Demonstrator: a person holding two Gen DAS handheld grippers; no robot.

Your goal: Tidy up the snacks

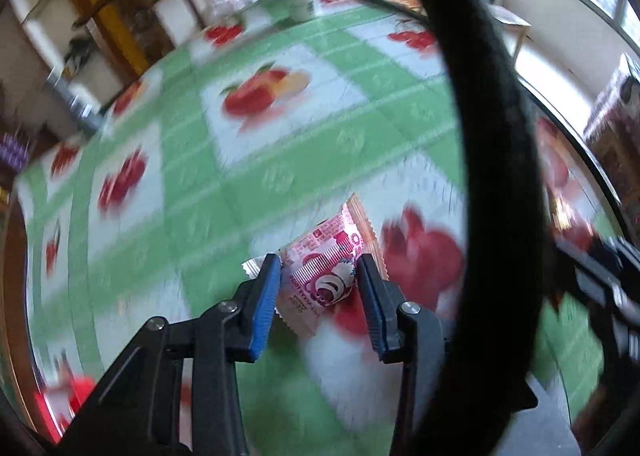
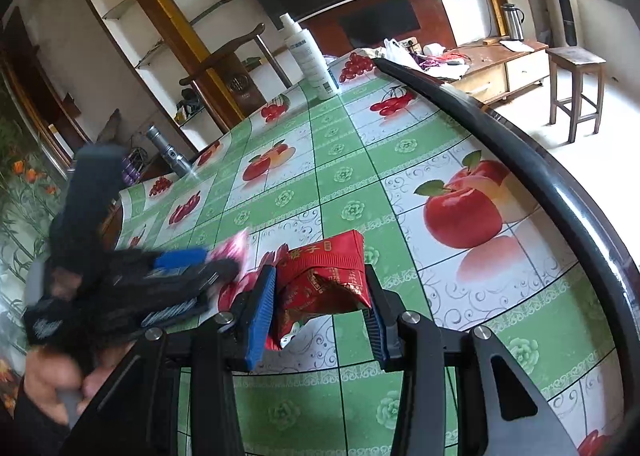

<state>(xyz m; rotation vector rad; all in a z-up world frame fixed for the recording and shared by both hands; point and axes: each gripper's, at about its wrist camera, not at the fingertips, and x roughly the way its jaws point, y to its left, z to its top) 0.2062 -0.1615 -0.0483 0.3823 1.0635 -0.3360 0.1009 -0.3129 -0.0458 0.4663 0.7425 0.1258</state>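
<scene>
We've got the pink snack packet (image 1: 326, 274) pinched in our left gripper (image 1: 318, 288), pads tight on both sides, just above the green fruit-print tablecloth (image 1: 280, 136). Red snack packet (image 2: 322, 276) is clamped in our right gripper (image 2: 320, 296), held off the cloth. White bottle (image 2: 310, 60) stands at far end.

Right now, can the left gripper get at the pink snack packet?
Probably yes: the left gripper already straddles the pink snack packet on the tablecloth, nothing between them; pad contact looks likely but blurred.
</scene>
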